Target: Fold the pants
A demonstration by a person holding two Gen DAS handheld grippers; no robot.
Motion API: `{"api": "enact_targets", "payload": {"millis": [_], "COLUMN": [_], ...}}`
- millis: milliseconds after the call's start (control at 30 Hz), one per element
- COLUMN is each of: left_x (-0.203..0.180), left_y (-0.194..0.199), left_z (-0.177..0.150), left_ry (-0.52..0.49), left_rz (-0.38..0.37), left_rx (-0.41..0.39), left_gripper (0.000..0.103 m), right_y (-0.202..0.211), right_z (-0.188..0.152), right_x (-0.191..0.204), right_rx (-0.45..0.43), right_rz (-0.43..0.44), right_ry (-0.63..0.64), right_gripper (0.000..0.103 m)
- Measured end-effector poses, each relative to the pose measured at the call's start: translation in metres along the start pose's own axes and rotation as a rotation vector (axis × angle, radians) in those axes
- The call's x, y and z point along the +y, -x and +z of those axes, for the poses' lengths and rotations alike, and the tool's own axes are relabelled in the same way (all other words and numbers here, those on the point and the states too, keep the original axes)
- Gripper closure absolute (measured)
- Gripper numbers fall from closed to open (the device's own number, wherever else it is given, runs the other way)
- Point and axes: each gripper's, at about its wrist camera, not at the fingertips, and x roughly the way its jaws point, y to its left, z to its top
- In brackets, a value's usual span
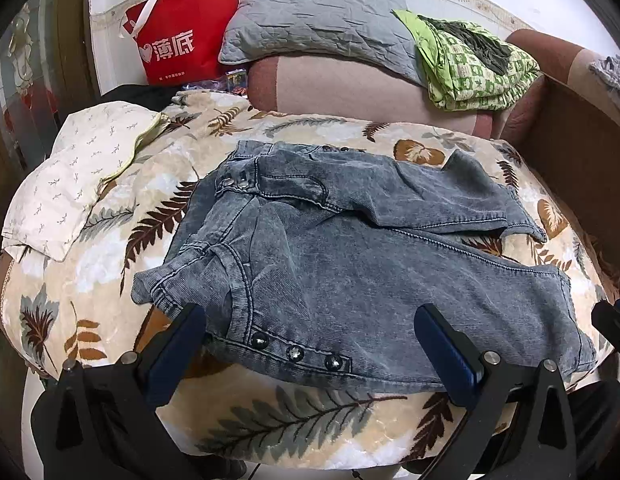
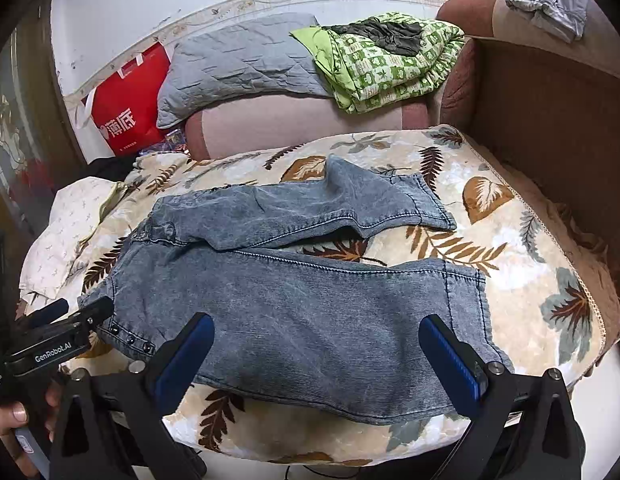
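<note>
Your left gripper (image 1: 310,344) hangs wide open over the waistband end of the pants (image 1: 350,264), spread on the leaf-print blanket (image 1: 109,248). Grab the near edge by the studs (image 1: 295,354), biting every layer. Your right gripper (image 2: 316,354), equally wide and empty, hovers over the near leg; take its hem (image 2: 480,300). The far leg lies rumpled, its underside hidden.

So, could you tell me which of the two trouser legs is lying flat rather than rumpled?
The near leg, the one by both open grippers, lies flat and smooth. The far leg, towards the sofa back, is rumpled and bent.
</note>
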Motion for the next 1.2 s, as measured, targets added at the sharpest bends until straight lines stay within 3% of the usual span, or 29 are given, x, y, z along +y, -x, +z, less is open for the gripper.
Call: {"api": "enact_targets", "payload": {"millis": [1200], "left_x": [0.001], "left_y": [-0.007], "left_z": [0.001], "left_ry": [0.001], "left_rz": [-0.012], "left_rx": [0.022], "left_gripper": [0.0], "right_y": [-0.011], "right_z": [-0.002], "right_x": [0.004], "right_rx": [0.012], "right_rz": [-0.004], "right_ry": [-0.002], "right_gripper": [0.0]}}
